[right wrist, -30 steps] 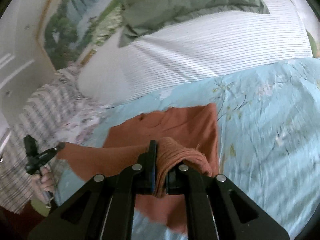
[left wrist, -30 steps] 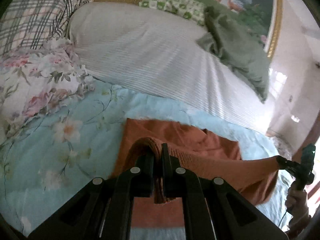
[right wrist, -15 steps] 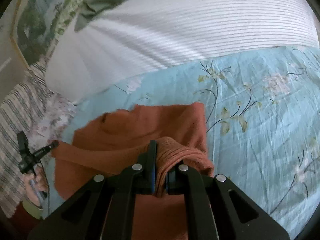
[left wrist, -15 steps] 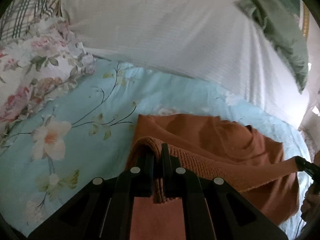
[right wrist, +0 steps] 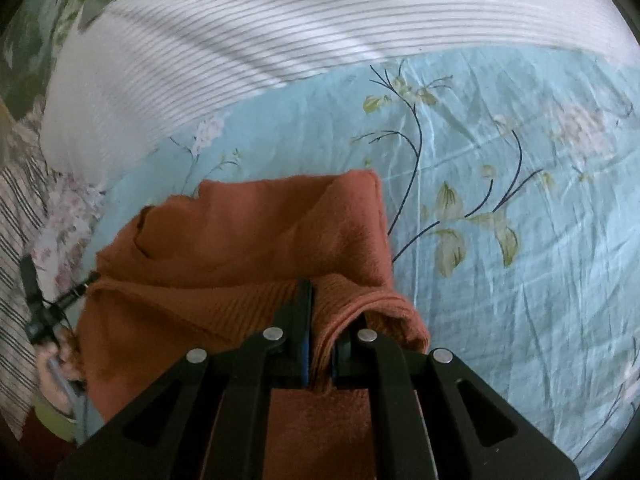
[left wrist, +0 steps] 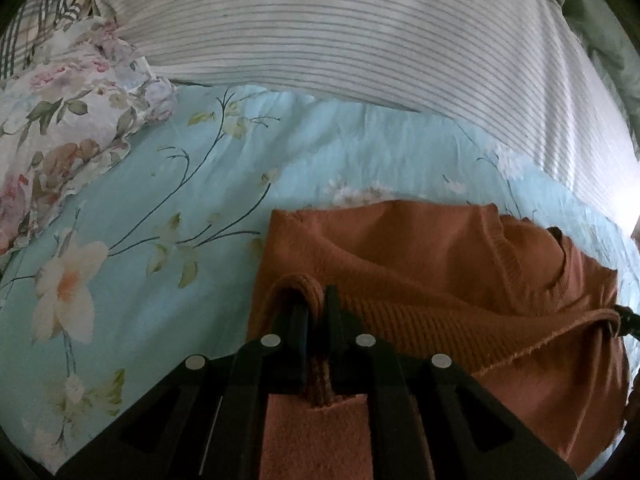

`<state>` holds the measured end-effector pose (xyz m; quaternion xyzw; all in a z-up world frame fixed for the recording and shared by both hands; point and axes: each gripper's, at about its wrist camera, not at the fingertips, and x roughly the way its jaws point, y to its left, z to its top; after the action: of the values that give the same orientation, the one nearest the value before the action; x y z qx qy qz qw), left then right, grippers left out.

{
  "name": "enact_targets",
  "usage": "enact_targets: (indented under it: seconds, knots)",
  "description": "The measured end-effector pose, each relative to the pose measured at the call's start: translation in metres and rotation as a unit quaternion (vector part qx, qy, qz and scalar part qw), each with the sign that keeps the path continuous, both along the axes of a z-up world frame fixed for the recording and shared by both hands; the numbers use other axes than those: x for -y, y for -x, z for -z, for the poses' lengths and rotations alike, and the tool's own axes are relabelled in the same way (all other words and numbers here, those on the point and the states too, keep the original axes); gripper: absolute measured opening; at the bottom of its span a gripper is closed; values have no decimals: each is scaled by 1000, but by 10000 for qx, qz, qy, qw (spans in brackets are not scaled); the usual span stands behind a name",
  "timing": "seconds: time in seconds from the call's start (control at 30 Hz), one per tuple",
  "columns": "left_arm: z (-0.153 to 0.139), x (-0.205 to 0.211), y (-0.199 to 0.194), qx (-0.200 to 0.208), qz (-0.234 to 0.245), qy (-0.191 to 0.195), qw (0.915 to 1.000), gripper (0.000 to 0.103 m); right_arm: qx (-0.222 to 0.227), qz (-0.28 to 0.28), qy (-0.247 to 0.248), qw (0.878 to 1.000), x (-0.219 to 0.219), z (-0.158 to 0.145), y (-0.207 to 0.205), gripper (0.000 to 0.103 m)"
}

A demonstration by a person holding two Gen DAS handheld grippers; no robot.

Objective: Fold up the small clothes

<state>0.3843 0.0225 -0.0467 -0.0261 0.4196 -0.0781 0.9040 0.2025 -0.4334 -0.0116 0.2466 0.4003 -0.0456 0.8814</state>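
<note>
An orange knit sweater (left wrist: 432, 256) lies on the light blue floral bedsheet (left wrist: 168, 216). My left gripper (left wrist: 316, 308) is shut on the ribbed hem at its left corner. My right gripper (right wrist: 320, 304) is shut on the hem at the other corner of the sweater (right wrist: 256, 236). The hem stretches taut between the two grippers, held low over the rest of the sweater, near its neckline. The right gripper's tip shows at the right edge of the left wrist view (left wrist: 628, 318), and the left gripper shows at the left of the right wrist view (right wrist: 60, 300).
A white striped duvet (left wrist: 360, 40) lies across the bed beyond the sweater. A floral pillow (left wrist: 68, 120) and a plaid one (left wrist: 36, 28) sit at the left. A green blanket (left wrist: 592, 8) lies at the far right. The bedsheet (right wrist: 520, 200) extends to the right.
Both grippers have carried the hem forward and down over the sweater toward its neckline. The bed now fills both views and the wall is out of sight.
</note>
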Motion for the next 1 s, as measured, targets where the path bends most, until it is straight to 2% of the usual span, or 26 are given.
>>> enact_targets:
  seconds: [0.07, 0.13, 0.23, 0.27, 0.3, 0.33, 0.37, 0.4, 0.47, 0.53, 0.6, 0.7, 0.73, 0.8, 0.9, 0.93, 0.97, 1.0]
  knots:
    - [-8, -6, 10, 13, 10, 141, 9999, 10, 180, 13, -126, 9998, 1, -10, 8, 10]
    - [-16, -11, 21, 67, -18, 161, 9998, 17, 361, 28, -109, 9993, -2, -23, 17, 12]
    - [-33, -18, 50, 229, -12, 319, 9992, 17, 502, 220, 203, 9983, -9, -39, 32, 23]
    - [-36, -16, 59, 258, 75, 368, 9990, 17, 584, 290, 296, 9974, -11, -44, 35, 32]
    - [-39, -12, 68, 293, 176, 362, 9988, 17, 689, 432, 438, 9957, -12, -49, 40, 47]
    - [-40, -7, 76, 314, 262, 334, 9986, 17, 826, 657, 639, 9924, -11, -56, 46, 56]
    - [-42, -1, 85, 323, 409, 330, 9981, 17, 905, 839, 746, 9896, -8, -60, 50, 68]
    - [-42, 8, 95, 278, 614, 367, 9971, 17, 960, 996, 790, 9872, -4, -63, 55, 70]
    - [-42, 23, 110, 198, 990, 436, 9939, 17, 1029, 875, 593, 9891, -2, -70, 60, 70]
    - [-38, 40, 123, 105, 1345, 431, 9899, 17, 1132, 351, 493, 9917, -20, -74, 65, 70]
    - [-26, 60, 130, -176, 1729, 490, 9836, 17, 1052, -285, 454, 9930, -47, -71, 63, 69]
    - [-9, 79, 133, -490, 1980, 419, 9781, 17, 645, -1435, 430, 9866, -93, -50, 57, 68]
    - [-3, 83, 131, -568, 2011, 334, 9774, 17, 363, -1856, 554, 9804, -114, -38, 52, 67]
    - [10, 89, 124, -706, 2028, 133, 9766, 17, -104, -2265, 792, 9707, -136, -15, 41, 56]
    - [13, 84, 104, -750, 1944, 176, 9779, 17, -576, -2265, 1002, 9671, -139, 10, 21, 47]
    - [11, 83, 97, -720, 1859, 99, 9799, 17, -622, -2090, 999, 9708, -130, 13, 12, 44]
    - [8, 82, 85, -666, 1712, -44, 9830, 17, -636, -1924, 1035, 9738, -121, 14, 6, 34]
    - [6, 80, 71, -621, 1567, -162, 9856, 17, -642, -1747, 1077, 9766, -112, 12, -2, 29]
